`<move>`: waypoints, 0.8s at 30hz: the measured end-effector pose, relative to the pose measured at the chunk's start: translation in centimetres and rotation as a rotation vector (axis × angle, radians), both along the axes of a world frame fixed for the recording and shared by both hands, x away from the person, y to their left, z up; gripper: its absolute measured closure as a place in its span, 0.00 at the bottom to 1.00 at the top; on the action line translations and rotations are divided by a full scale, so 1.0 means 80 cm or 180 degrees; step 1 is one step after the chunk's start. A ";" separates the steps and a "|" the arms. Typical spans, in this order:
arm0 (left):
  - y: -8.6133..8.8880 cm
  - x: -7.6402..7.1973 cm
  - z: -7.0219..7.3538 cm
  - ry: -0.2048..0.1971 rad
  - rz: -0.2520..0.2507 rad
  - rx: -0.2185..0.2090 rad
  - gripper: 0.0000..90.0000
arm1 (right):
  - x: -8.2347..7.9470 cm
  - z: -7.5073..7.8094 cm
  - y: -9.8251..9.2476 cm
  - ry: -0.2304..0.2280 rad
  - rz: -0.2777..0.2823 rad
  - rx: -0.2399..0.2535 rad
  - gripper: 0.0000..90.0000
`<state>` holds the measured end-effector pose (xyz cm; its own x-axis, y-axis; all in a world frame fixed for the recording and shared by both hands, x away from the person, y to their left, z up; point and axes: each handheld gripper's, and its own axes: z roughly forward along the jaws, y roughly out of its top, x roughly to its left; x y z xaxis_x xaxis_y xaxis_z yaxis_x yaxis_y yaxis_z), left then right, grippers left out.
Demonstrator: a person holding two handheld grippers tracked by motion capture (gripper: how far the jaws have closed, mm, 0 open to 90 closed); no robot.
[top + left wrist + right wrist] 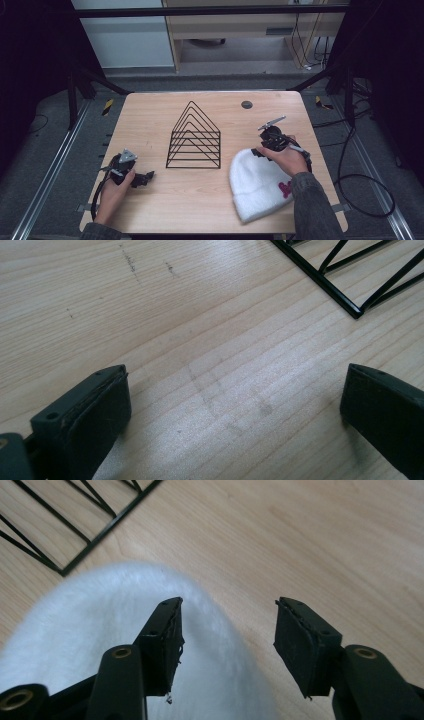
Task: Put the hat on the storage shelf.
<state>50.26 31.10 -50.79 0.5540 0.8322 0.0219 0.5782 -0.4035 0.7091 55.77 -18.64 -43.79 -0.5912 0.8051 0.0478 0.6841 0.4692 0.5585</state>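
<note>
Right gripper (261, 151) sits at the top edge of a white knit hat (258, 184), jaws spread wide, nothing pinched. Right gripper view: hat (100, 630) lies under and beyond the 1 jaw, the other jaw is over bare wood; contact with the hat can't be confirmed. Black wire rack (194, 138) stands mid-table, between the 2 grippers, triangular frames nested; its base corner shows near the hat (62, 540). Hat has a red mark at its lower right in the high view. Left gripper (145, 178) rests low at the table's left front, held by the left hand (114, 192), jaws wide apart, empty, pointing toward the rack corner (350, 300). Wooden table (150, 112), light grain, faint scuffs; a small dark round disc (246, 104) near the far edge. Grey floor, cables (360, 175) at right, pale cabinets behind.
</note>
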 end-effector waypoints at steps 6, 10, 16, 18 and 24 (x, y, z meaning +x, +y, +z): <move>0.000 0.000 0.000 -0.0001 -0.0002 -0.0001 0.00 | 0.005 -0.021 -0.005 0.0169 -0.0009 -0.0017 0.44; 0.000 0.000 0.000 -0.0001 -0.0002 -0.0001 0.00 | 0.005 -0.028 0.000 0.0254 0.0064 -0.0014 0.47; 0.000 0.000 0.000 0.0000 -0.0007 -0.0002 0.00 | 0.001 -0.030 0.000 0.0318 0.0147 0.0023 0.72; 0.000 0.000 0.000 0.0000 -0.0007 -0.0001 0.00 | -0.003 -0.028 -0.002 0.0336 0.0207 0.0063 0.85; 0.000 0.000 0.000 0.0001 -0.0011 0.0002 0.00 | -0.020 -0.013 -0.005 0.0128 0.0209 0.0079 0.91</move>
<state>50.30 31.11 -50.78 0.5570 0.8302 0.0222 0.5770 -0.4060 0.7087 54.14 -19.02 -44.81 -0.6400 0.7629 0.0919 0.6743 0.5002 0.5432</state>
